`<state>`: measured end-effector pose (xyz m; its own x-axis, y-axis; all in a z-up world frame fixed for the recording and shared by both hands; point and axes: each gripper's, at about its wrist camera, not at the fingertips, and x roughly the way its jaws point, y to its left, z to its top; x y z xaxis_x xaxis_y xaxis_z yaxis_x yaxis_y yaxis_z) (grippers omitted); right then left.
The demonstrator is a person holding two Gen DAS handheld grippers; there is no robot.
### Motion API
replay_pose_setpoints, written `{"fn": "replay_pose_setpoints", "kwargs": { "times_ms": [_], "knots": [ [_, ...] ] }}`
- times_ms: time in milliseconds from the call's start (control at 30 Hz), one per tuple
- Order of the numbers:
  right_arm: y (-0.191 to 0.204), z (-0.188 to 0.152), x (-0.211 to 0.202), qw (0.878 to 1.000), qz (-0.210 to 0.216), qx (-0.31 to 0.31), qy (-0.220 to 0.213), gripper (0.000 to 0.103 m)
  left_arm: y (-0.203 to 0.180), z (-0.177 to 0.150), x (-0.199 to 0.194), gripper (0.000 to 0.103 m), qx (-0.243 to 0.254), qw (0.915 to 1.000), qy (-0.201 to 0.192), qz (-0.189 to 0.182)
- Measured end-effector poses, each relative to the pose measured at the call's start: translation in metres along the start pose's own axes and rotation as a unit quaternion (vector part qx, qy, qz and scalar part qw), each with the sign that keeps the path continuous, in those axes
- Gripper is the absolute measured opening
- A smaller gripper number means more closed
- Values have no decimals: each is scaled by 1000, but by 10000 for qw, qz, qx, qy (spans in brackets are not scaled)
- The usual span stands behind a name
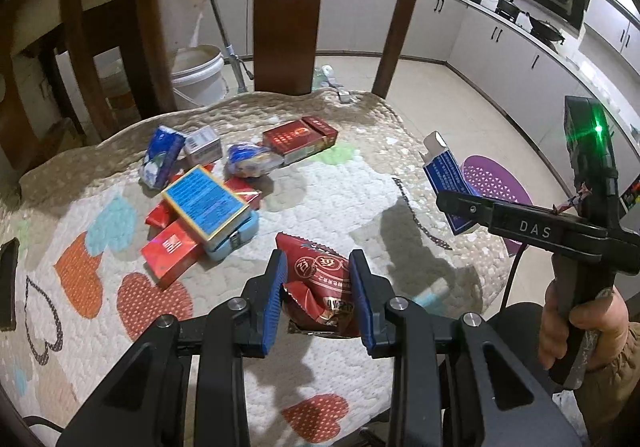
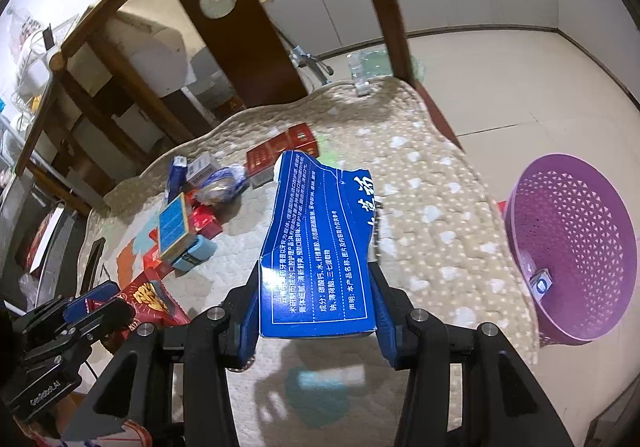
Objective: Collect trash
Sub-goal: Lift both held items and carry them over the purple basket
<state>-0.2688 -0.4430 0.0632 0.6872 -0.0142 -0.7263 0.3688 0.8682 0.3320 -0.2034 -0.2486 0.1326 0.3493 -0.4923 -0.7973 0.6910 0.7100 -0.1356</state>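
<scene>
My left gripper (image 1: 318,295) is shut on a crumpled red snack wrapper (image 1: 320,275), held just above the quilted seat cushion (image 1: 340,191). Over the cushion's right side my right gripper (image 2: 316,311) is shut on a blue toothpaste box (image 2: 320,247), also seen as the blue box (image 1: 446,175) in the left wrist view. A purple perforated basket (image 2: 576,247) stands on the floor to the right of the cushion, with one small item inside. Several packs remain on the cushion: a blue-faced box (image 1: 204,203), red packs (image 1: 300,137), a blue tissue pack (image 1: 160,157).
A wooden chair back (image 1: 286,7) rises behind the cushion. A white bucket (image 1: 200,75) stands on the floor beyond it at the left, under a wooden table (image 1: 100,7). Kitchen cabinets line the far wall. A hand (image 1: 576,331) holds the right gripper's handle.
</scene>
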Motion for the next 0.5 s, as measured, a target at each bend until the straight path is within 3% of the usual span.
{"fn": "replay_pose_setpoints", "kwargs": {
  "times_ms": [500],
  "knots": [
    [-57,-1,-26,9985,-126,477,-232,51,-40,28,26,31,184,9996,106,-206]
  ]
}}
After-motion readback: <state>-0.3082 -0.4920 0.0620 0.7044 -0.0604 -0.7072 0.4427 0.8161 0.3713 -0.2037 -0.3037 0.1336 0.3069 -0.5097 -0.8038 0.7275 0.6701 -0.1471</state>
